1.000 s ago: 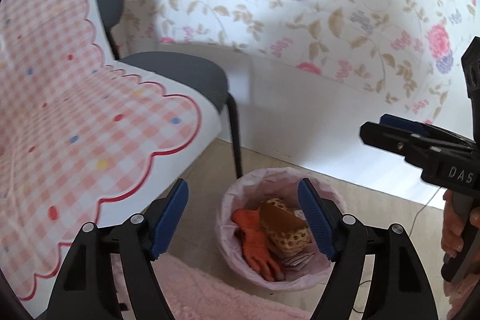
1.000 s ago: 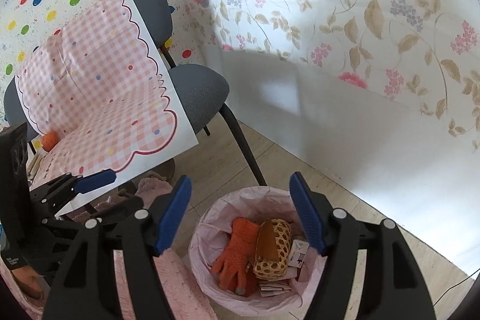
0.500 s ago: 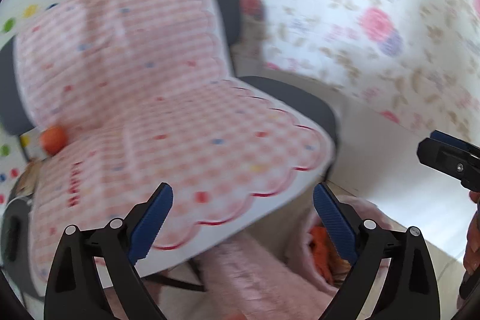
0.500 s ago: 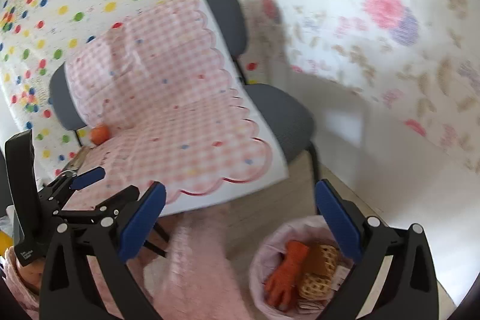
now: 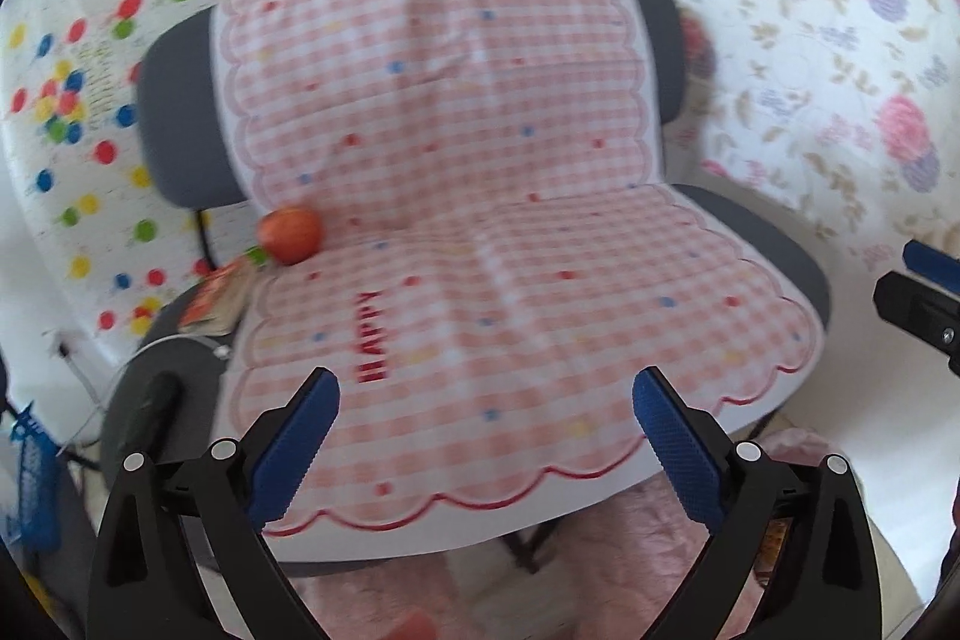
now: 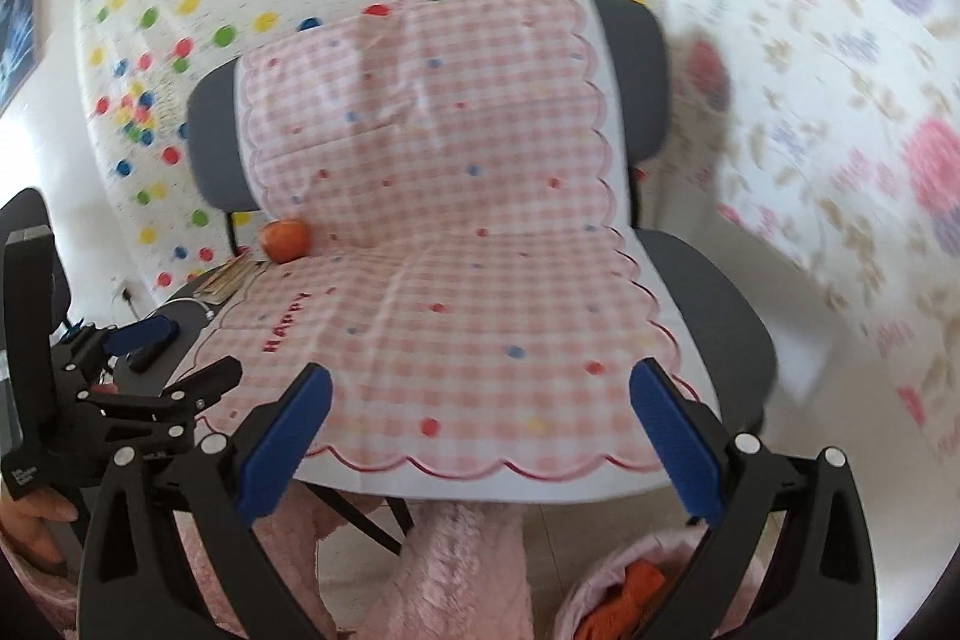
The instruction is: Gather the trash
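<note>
Both tongs are released and carry nothing. The left tongs [image 5: 486, 436] stand wide, with only the pink cloth [image 5: 480, 232] of the chairs showing between the blue pads. The right tongs [image 6: 480, 430] also stand wide and empty, over the front edge of the same cloth.

The bin [image 6: 606, 598] with a pink liner sits on the floor, low and to the right under the right tongs. An orange glove [image 6: 636, 586] lies inside it, so I judge that part of the collecting is already done.

What is left, as far as the views show, lies ahead and to the left of both tongs. An orange ball-like thing [image 5: 289, 233] rests on the cloth where seat meets back. Just beside it, to its left and a little lower, some flat packets [image 5: 219, 298] lie on the bare seat; they are blurred and I cannot tell what they are. A dark object [image 5: 150, 412] lies nearer to the left tongs, also too blurred to name.

The next pick probably needs a reach forward and leftward, well away from the bin.
</note>
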Demonstrator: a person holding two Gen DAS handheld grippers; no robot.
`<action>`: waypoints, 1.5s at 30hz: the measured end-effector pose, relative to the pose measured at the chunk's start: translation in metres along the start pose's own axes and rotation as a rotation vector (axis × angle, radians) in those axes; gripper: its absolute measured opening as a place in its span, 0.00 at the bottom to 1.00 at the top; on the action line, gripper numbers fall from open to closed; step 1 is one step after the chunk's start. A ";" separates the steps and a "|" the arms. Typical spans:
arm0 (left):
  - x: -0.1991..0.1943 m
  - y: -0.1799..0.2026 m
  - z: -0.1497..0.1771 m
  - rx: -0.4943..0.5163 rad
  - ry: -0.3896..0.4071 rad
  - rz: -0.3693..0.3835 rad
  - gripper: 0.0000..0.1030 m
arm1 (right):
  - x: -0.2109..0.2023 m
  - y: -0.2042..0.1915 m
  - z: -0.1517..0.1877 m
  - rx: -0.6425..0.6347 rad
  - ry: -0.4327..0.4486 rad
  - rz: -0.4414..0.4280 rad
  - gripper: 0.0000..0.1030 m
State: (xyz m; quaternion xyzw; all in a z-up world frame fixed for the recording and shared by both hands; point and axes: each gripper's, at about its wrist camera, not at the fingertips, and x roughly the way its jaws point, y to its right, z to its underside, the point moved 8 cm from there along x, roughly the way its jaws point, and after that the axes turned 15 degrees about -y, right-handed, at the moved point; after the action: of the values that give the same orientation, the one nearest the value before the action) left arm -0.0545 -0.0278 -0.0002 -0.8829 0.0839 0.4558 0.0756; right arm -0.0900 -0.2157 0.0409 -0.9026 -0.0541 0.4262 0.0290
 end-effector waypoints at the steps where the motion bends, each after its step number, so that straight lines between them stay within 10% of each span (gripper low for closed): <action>1: -0.001 -0.006 -0.001 -0.012 -0.001 -0.006 0.94 | 0.001 -0.005 -0.006 -0.009 0.011 0.001 0.95; 45: -0.005 -0.041 0.001 -0.067 -0.052 -0.045 0.94 | 0.018 -0.014 -0.002 -0.009 -0.057 0.062 0.95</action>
State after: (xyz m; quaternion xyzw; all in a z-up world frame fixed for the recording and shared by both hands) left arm -0.0489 0.0125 0.0057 -0.8744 0.0467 0.4794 0.0586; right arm -0.0784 -0.1991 0.0294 -0.8915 -0.0287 0.4521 0.0103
